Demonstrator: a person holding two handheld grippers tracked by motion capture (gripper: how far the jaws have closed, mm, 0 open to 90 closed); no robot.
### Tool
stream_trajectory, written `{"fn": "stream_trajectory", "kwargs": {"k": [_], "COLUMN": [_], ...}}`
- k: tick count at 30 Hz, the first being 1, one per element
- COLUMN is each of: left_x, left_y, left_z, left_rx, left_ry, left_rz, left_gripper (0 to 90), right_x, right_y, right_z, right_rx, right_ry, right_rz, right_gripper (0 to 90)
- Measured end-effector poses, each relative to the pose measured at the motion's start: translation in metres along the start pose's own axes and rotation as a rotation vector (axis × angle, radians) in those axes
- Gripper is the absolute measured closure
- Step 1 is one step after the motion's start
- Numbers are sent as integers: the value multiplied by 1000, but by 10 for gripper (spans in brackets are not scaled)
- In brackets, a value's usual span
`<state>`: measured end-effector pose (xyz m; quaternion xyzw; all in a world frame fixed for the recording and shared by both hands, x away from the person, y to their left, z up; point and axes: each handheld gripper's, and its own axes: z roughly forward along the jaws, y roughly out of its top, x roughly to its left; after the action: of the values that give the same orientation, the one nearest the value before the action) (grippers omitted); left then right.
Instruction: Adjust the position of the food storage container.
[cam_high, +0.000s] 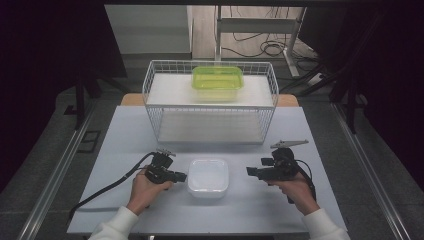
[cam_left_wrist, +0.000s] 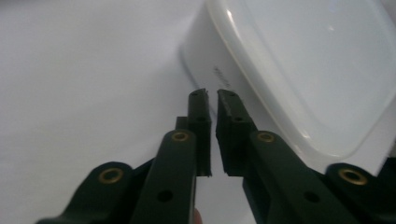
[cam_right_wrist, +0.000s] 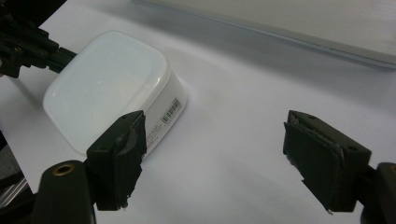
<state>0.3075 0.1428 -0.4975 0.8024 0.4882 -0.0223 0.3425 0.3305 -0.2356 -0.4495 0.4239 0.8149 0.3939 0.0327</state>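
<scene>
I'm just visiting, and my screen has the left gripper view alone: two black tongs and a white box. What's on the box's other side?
Observer: The right tongs are there, wide open with nothing between them, apart from the white box.
Operator: Is anything else out there?
Observer: A wire rack stands farther back, past the box.
Operator: Anything in it?
Observer: A green container sits on its upper shelf.
</scene>
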Motion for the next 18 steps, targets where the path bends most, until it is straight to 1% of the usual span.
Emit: {"fn": "stream_trajectory", "kwargs": {"k": [2,3,5,7,9,12,14,15,17,18], "left_x": [0,1,3,4,4,7,8,10,12,12], "left_y": [1,1,2,3,2,-2,-3,-4,-4,-4], "left_z": [-5,-8,-15,-21,-27,-31,-34,-36,-39,-40], "left_rx": [-33,-36,-63,-88,-128,-137,-139,-147,-163,-166], "left_ry": [20,30,44,52,50,22,21,6,-9,-13], "left_rz": [-4,7,11,8,12,3,-1,-15,-34,-38], "left_gripper": [722,684,591,504,481,446,429,420,411,407], "right_x": [0,0,0,0,1,1,3,4,6,7], "right_y": [0,0,-1,-2,-3,-4,-3,-2,-2,-3], "right_z": [-1,-1,-1,-1,-1,1,4,5,8,8], "right_rx": [-6,-9,-14,-19,-22,-29,-25,-23,-14,-10], "right_ry": [0,-1,-1,2,1,-4,1,5,6,8], "right_rz": [0,-1,-1,4,7,18,25,19,9,6], "right_gripper": [202,200,194,190,183,174,171,171,170,170]}}
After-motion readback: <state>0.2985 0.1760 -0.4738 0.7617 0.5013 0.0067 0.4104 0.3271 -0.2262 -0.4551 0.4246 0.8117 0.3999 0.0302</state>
